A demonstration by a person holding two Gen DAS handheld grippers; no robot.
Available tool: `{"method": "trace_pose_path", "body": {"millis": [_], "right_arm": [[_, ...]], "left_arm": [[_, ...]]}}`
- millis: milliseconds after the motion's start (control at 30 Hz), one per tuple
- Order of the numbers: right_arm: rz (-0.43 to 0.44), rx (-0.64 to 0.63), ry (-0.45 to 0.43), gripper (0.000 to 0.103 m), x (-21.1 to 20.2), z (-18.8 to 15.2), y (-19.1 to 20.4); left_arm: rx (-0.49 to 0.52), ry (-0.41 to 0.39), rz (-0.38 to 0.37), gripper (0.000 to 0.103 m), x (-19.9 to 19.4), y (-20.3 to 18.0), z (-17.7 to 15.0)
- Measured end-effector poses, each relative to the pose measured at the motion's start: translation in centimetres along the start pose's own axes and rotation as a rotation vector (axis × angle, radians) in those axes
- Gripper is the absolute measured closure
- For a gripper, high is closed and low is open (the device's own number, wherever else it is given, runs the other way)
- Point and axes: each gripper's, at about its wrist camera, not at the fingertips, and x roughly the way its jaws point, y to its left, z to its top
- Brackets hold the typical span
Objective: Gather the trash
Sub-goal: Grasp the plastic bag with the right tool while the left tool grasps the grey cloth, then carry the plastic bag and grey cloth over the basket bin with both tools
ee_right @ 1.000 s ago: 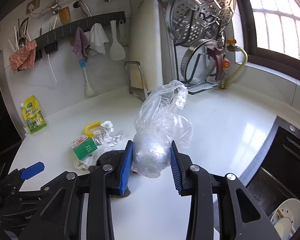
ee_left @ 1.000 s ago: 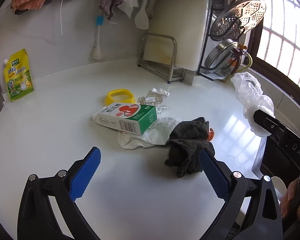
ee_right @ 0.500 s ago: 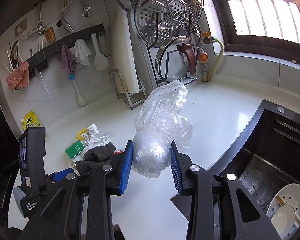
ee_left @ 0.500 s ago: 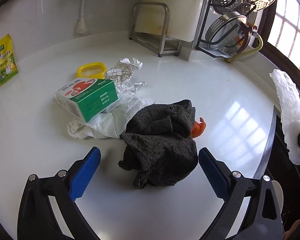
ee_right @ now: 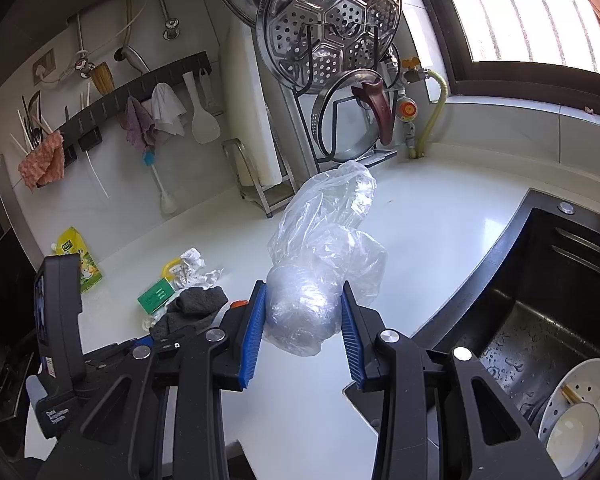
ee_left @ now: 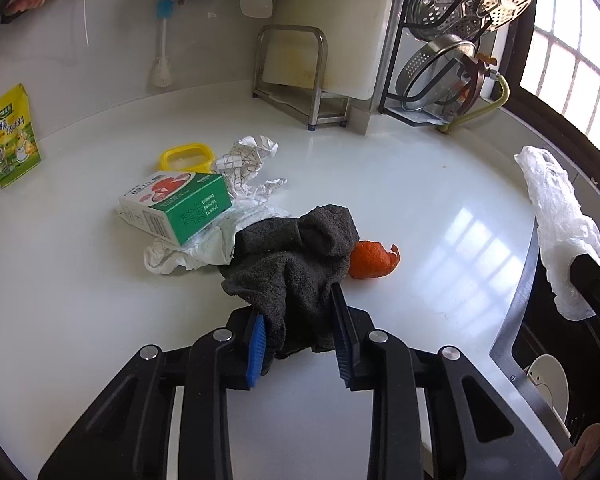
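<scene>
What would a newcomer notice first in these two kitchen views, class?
The left claw, its jaws just closed, pinches a dark cloth mid-counter, beside an orange peel and a green carton. The right claw grips a crumpled clear bag near the black sink.

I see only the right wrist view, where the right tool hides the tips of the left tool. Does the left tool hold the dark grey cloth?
Observer: Yes. The left tool has just been closing, and its blue pads now press the dark grey towel cloth.
Operator: What is the orange thing beside it?
Observer: A curled orange peel, at the cloth's right edge.
Operator: And the green-and-white carton?
Observer: It lies on crumpled white paper that meets the cloth.
</scene>
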Motion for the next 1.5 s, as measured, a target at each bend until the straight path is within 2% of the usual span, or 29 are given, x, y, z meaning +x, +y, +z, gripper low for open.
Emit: {"method": "trace_pose_path", "body": {"millis": [267,433,600,867,1067,1267,1500], "right_arm": [[0.011,-0.020,-0.008,0.068,-2.8,-1.4,0.6],[0.017,-0.012,0.005,0.068,-5.8,-3.7,1.1],[0.009,-0.031,0.027,0.068,-9.3,-7.0,2.7],[0.018,-0.009,0.079,0.068,-13.8,-12.7,4.1],[0.012,-0.029,0.123,0.068,-15.9,-15.6,5.4],[0.004,-0.068,0.158,0.068,-17.0,-17.9,6.9],[-0.013,-0.083,0.202,0.068,-17.2,-19.9,7.3]], "left_arm": [[0.033,-0.113,0.005,0.076,-7.0,1.7,-0.2],[0.071,-0.155,0.011,0.076,-11.4,2.3,-2.8],[0.106,-0.155,0.003,0.076,-14.3,2.7,-6.6],[0.143,-0.079,-0.023,0.076,-16.3,2.7,-13.2],[0.142,-0.044,-0.047,0.076,-17.3,2.8,-16.8],[0.160,0.006,-0.073,0.076,-17.4,2.9,-19.7],[0.162,0.052,-0.093,0.076,-17.0,3.4,-21.4]]}}
